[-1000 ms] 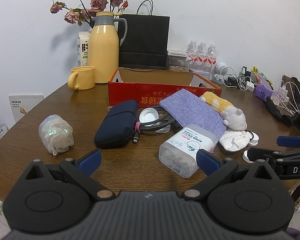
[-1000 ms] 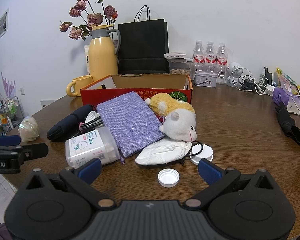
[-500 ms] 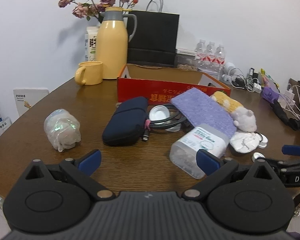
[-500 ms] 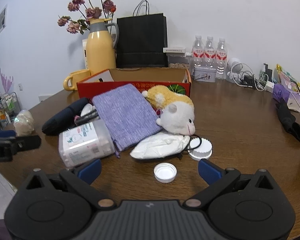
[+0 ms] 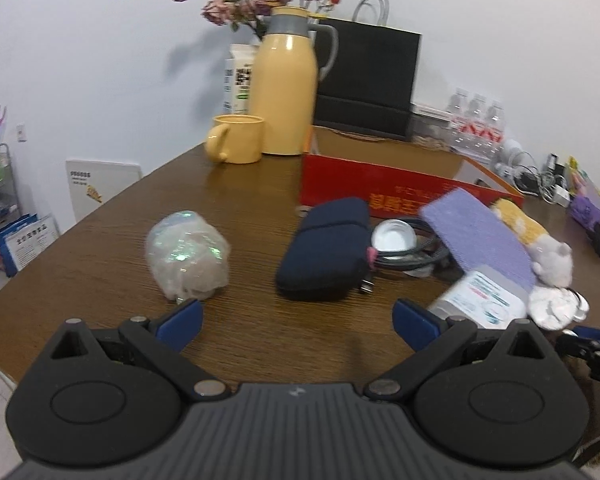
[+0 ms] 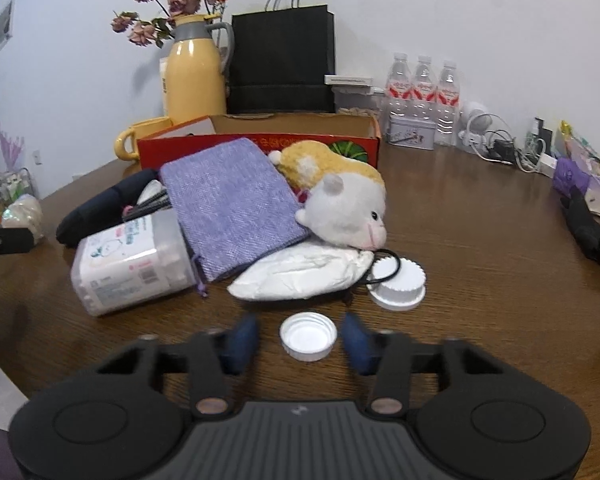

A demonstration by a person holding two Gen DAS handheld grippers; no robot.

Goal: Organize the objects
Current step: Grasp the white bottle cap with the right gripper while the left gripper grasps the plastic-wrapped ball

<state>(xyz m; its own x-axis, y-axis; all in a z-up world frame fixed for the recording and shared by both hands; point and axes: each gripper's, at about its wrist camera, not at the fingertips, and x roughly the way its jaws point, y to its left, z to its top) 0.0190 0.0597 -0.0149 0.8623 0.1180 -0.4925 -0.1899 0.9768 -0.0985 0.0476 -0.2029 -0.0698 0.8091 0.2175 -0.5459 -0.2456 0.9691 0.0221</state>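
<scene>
Left wrist view: the red box [image 5: 380, 184] stands on the desk [image 5: 240, 200] with its top open; what lies inside cannot be told from here. In front of the box lie a dark pouch [image 5: 324, 248], a coiled cable [image 5: 416, 244] and a purple bag [image 5: 480, 232], with a clear tub [image 5: 480, 300] nearer the camera. A wrapped bundle [image 5: 188, 256] sits well left of the box. A yellow mug [image 5: 236, 138] and flask [image 5: 286, 84] stand behind the box's left corner. The left gripper [image 5: 296, 322] hangs low over the desk, released, fingers wide apart, holding nothing.

Right wrist view: the box [image 6: 260, 140] shows only bare cardboard walls inside. The tub [image 6: 132, 264] lies on its side, filled with white contents. A plush toy [image 6: 340, 196] leans on the bag [image 6: 228, 204] in front of the box. The right gripper [image 6: 300, 340] is level with the desk, its fingers half closed around a small white cap [image 6: 308, 336], near it on both sides but not touching.
</scene>
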